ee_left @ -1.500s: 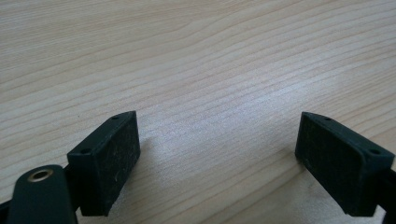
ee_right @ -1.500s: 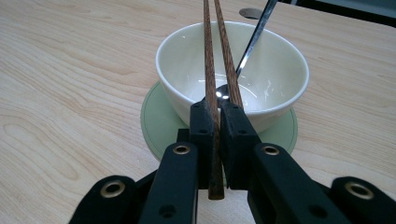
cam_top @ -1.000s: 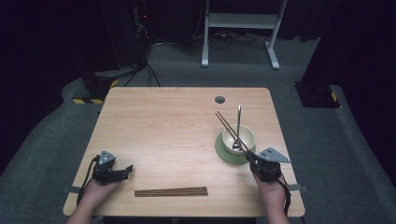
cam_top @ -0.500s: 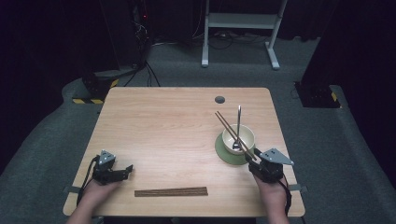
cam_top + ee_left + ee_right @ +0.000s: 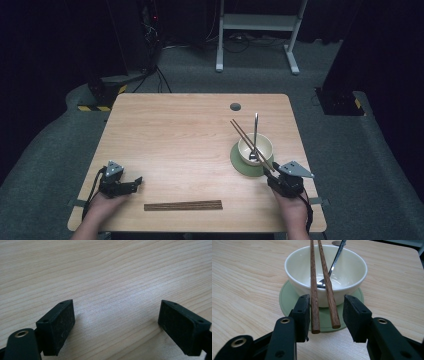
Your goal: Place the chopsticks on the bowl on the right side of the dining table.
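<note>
- Jaws of the right gripper (image 5: 325, 315) stand partly apart and have just been moving; the near ends of two chopsticks (image 5: 322, 287) lie between them, the left one against a pad.
- Those chopsticks rest across the bowl (image 5: 297, 270), which sits on a green saucer (image 5: 287, 300) and holds a spoon (image 5: 335, 258).
- Left gripper (image 5: 116, 327), well left of the bowl, gapes wide over bare bench (image 5: 105, 270).
</note>
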